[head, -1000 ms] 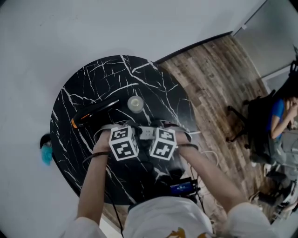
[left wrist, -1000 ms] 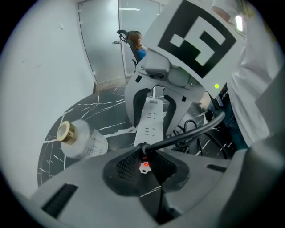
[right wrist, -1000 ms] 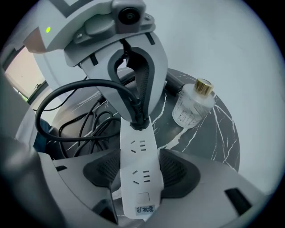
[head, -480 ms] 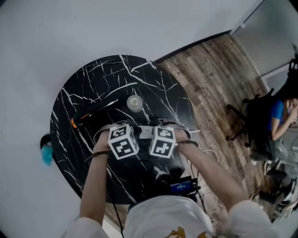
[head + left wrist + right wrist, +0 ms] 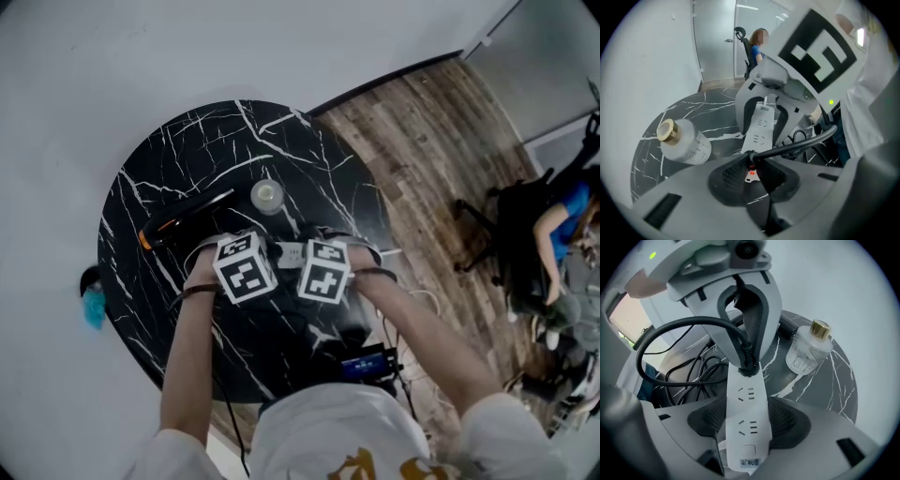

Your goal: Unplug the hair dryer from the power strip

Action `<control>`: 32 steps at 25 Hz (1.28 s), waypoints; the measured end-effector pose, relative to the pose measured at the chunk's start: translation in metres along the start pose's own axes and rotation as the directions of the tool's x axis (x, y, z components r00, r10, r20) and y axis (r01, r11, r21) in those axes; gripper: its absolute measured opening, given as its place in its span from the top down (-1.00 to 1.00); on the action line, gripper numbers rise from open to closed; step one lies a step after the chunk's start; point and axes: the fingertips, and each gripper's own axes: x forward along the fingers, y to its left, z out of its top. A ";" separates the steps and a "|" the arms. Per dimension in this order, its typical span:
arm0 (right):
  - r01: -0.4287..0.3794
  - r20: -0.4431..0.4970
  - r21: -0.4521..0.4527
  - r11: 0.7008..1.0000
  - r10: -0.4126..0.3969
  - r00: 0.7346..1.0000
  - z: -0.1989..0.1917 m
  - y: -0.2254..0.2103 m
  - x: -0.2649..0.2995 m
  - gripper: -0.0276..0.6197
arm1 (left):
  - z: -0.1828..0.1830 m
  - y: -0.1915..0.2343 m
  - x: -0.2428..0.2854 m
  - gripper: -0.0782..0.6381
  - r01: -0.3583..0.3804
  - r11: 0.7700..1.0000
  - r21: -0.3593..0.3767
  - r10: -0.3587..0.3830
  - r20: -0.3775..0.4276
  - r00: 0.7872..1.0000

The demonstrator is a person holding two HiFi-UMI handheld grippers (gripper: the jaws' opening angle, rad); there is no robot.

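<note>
Your right gripper clamps the strip over the table; your left gripper pinches the plug at its far end; rigid, likely tight; pull the plug body, never the soft cord

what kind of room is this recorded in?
Probably an office: wood-look floor, a person in an office chair by a glass door, round marble-pattern table against a white wall.

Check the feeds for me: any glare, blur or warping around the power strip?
Head view: dim, flat light, table edge bowed by fisheye, power strip barely visible. Left gripper view: heavy barrel distortion, highlights blown out along the top. Right gripper view: power strip sharp, socket slots legible, corners vignetted black.
</note>
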 end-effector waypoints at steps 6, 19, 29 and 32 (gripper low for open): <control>0.007 0.027 0.024 1.000 -0.008 1.000 0.000 0.002 0.001 0.10 | 0.002 -0.001 -0.003 0.64 -0.051 0.998 0.042 0.052 -0.012 0.999; -0.001 0.025 0.017 1.000 0.001 1.000 0.002 0.005 0.002 0.10 | -0.002 -0.003 -0.002 0.65 -0.085 0.994 0.068 0.088 -0.043 0.995; -0.010 0.037 0.032 0.999 0.009 0.999 0.000 0.007 0.002 0.10 | 0.001 -0.005 -0.002 0.65 -0.078 0.994 0.081 0.081 -0.037 0.996; -0.007 0.029 0.011 1.000 0.007 1.000 0.000 0.008 0.003 0.10 | -0.002 -0.006 -0.002 0.65 -0.074 0.995 0.063 0.077 -0.049 0.996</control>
